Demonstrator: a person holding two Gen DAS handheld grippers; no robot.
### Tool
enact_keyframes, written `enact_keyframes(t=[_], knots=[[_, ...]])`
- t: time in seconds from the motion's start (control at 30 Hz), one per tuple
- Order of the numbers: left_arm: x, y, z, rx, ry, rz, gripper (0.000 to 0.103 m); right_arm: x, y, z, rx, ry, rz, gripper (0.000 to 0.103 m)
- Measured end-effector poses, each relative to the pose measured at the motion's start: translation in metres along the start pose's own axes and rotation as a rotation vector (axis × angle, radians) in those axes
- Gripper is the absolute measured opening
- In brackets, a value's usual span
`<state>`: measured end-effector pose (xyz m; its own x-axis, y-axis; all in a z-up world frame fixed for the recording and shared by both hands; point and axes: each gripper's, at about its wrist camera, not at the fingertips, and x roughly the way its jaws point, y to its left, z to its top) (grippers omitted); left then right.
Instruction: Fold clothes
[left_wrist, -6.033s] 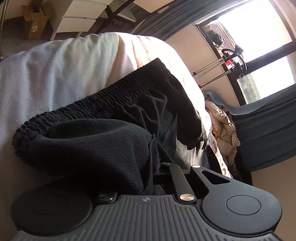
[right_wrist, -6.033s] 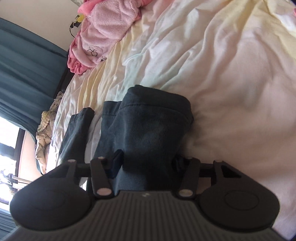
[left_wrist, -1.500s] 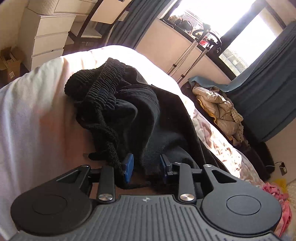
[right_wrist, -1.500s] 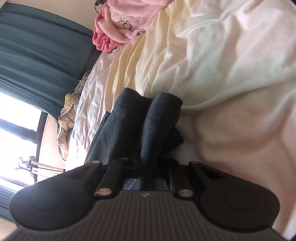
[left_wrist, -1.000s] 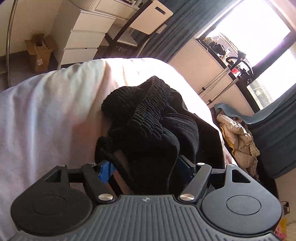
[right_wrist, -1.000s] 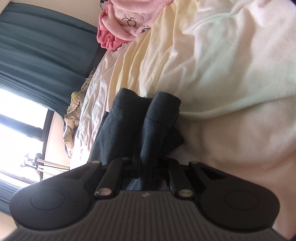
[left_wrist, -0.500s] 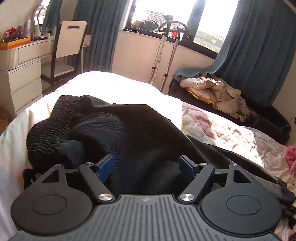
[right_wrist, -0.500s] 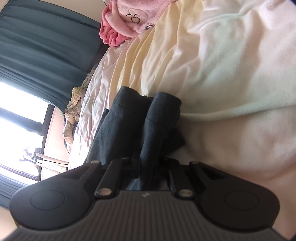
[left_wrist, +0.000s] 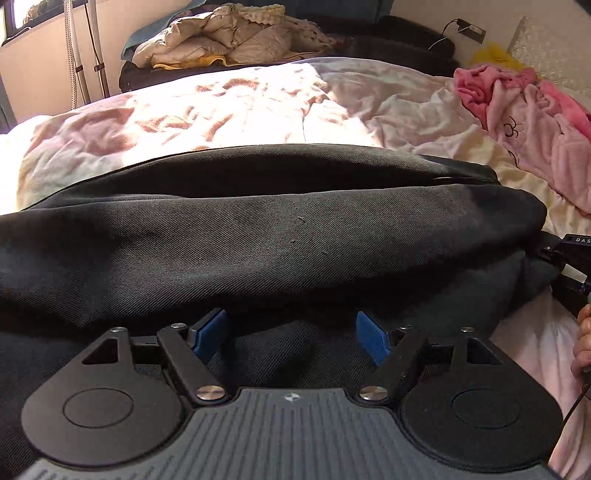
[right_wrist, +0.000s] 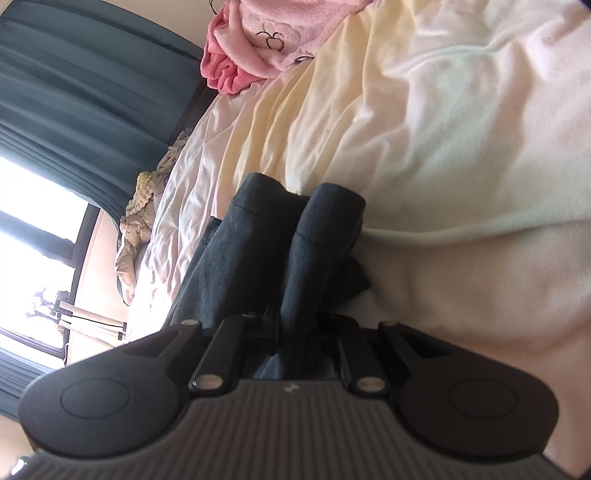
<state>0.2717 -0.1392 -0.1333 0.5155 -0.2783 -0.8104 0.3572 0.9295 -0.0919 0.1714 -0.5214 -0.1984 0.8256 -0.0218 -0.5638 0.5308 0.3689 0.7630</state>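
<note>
Dark trousers (left_wrist: 280, 236) lie stretched across the bed, folded lengthwise, filling the middle of the left wrist view. My left gripper (left_wrist: 291, 332) is open, its blue pads (left_wrist: 207, 334) spread wide just above the cloth, holding nothing. My right gripper (right_wrist: 295, 332) is shut on the trousers' leg ends (right_wrist: 314, 236), which stick up between its fingers. The right gripper's body and the person's hand show at the right edge of the left wrist view (left_wrist: 572, 258).
The cream and pale duvet (right_wrist: 461, 140) covers the bed. A pink fleece garment (left_wrist: 535, 122) lies near the headboard, also in the right wrist view (right_wrist: 258, 37). A heap of beige bedding (left_wrist: 229, 33) sits on a dark seat beyond the bed. Dark curtains (right_wrist: 74, 96) hang by the window.
My left gripper has let go of the waistband end, opened wide and swung right along the trousers toward the leg ends. My right gripper stays shut on the leg ends, barely moved.
</note>
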Motion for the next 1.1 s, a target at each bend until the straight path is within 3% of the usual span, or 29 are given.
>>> enact_keyframes(t=[0.1, 0.2, 0.43, 0.57, 0.8, 0.9, 0.93, 1.0, 1.1], knots=[[0.015, -0.009, 0.003, 0.035, 0.026, 0.006, 0.081, 0.002, 0.003, 0.000, -0.029, 0.000, -0.012, 0.012], [0.023, -0.013, 0.007, 0.042, -0.004, 0.037, 0.083, 0.003, 0.006, 0.000, -0.058, 0.003, -0.019, 0.012], [0.043, -0.002, 0.046, -0.157, -0.089, 0.128, 0.084, 0.003, 0.013, -0.001, -0.109, -0.001, -0.025, 0.014], [0.055, -0.006, 0.085, -0.194, -0.141, 0.200, 0.083, 0.007, 0.011, -0.001, -0.111, 0.000, -0.024, 0.014], [0.072, 0.005, 0.140, -0.328, -0.222, 0.219, 0.083, 0.013, 0.010, 0.000, -0.112, -0.006, -0.011, 0.015], [0.069, -0.003, 0.152, -0.295, -0.277, 0.213, 0.083, 0.014, 0.011, 0.000, -0.119, -0.011, -0.010, 0.015], [0.067, -0.009, 0.155, -0.274, -0.290, 0.209, 0.083, 0.014, 0.012, 0.000, -0.123, -0.013, -0.011, 0.015], [0.061, -0.028, 0.156, -0.201, -0.315, 0.127, 0.083, 0.014, 0.013, -0.001, -0.128, -0.016, -0.012, 0.015], [0.052, -0.069, 0.138, -0.034, -0.291, -0.113, 0.083, 0.014, 0.010, -0.001, -0.116, -0.017, -0.004, 0.015]])
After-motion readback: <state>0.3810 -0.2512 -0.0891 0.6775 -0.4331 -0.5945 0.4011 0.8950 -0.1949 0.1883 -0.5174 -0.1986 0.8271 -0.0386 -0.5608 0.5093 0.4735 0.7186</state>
